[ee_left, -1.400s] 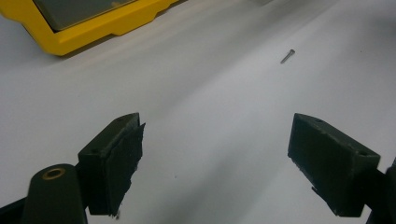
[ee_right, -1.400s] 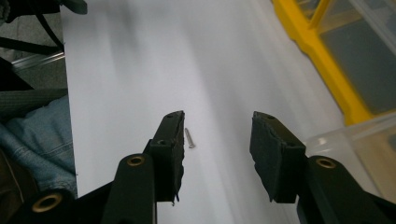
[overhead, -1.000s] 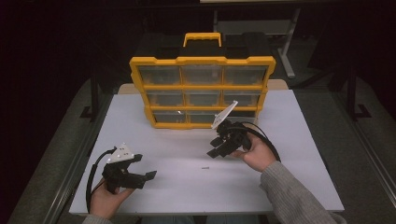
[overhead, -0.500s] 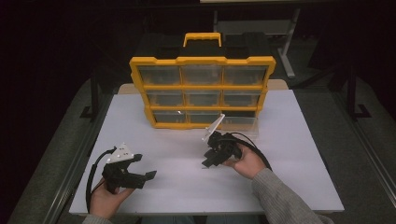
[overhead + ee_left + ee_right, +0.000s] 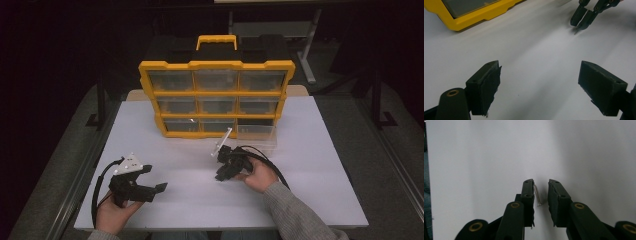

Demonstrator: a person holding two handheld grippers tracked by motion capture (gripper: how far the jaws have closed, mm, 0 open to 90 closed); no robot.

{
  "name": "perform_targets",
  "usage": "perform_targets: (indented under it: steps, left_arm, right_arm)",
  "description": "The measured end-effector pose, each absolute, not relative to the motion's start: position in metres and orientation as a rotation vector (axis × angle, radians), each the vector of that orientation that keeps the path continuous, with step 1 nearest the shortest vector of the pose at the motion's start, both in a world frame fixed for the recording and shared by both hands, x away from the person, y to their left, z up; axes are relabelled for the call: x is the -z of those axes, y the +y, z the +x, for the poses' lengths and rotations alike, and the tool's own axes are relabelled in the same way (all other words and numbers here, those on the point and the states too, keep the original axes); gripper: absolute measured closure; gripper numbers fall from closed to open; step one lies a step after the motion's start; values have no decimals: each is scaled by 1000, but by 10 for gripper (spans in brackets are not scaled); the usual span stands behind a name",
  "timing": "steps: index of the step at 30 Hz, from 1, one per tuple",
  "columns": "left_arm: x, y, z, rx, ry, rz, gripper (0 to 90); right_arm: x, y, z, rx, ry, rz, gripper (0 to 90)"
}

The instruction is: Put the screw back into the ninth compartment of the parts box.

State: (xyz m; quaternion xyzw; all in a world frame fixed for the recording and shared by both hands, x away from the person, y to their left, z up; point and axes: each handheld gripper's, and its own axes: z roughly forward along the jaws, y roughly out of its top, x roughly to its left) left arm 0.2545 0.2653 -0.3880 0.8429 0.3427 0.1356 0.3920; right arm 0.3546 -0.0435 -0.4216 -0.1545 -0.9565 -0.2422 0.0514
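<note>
A small threaded screw (image 5: 537,195) lies on the white table (image 5: 310,165). My right gripper (image 5: 541,182) points down at it, tips close to the table. Its jaws have just been closing and stand a narrow gap apart, with the screw between them against the left pad; the right pad is clear of it. In the high view the right gripper (image 5: 223,172) sits mid-table in front of the yellow organizer (image 5: 216,65). My left gripper (image 5: 160,187) rests at the front left, held in a hand, jaws wide open with nothing in them (image 5: 539,75). The left gripper view shows the right gripper (image 5: 584,20) farther off.
The organizer with its clear drawers stands upright at the back of the table, black handle on top. One clear drawer (image 5: 257,132) lies pulled out on the table by its lower right corner. Dark floor and table legs surround the table.
The right hand has come down and toward the front from near the organizer to the table surface, and its jaws have narrowed. The left gripper has stayed put.
</note>
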Motion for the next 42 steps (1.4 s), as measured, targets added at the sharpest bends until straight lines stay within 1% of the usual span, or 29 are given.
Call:
perform_targets:
  steps: [1, 4, 5, 9, 11, 13, 29, 37, 42]
  left_arm:
    - [388, 265, 254, -344, 871, 2140, 175]
    - [388, 265, 254, -343, 873, 2137, 175]
    - [388, 265, 254, -343, 873, 2137, 175]
    - [388, 265, 255, -344, 872, 2136, 175]
    - [388, 264, 255, -343, 872, 2137, 175]
    - [388, 264, 255, -343, 871, 2138, 175]
    - [388, 264, 254, -341, 870, 2134, 175]
    - [388, 264, 254, -343, 873, 2130, 175]
    - [387, 263, 254, -343, 868, 2132, 175]
  right_arm:
    - [423, -42, 355, 729, -2922, -465, 765]
    - [425, -41, 355, 721, -2928, -457, 775]
    - [426, -40, 354, 706, -2935, -455, 797]
    - [427, -39, 354, 691, -2947, -446, 816]
    - [427, -38, 353, 685, -2962, -435, 854]
    - [427, -37, 354, 680, -2968, -432, 861]
    - [429, -41, 364, 716, -2885, -426, 871]
    - [418, -49, 365, 733, -2882, -427, 871]
    - [405, -55, 368, 742, -2865, -459, 871]
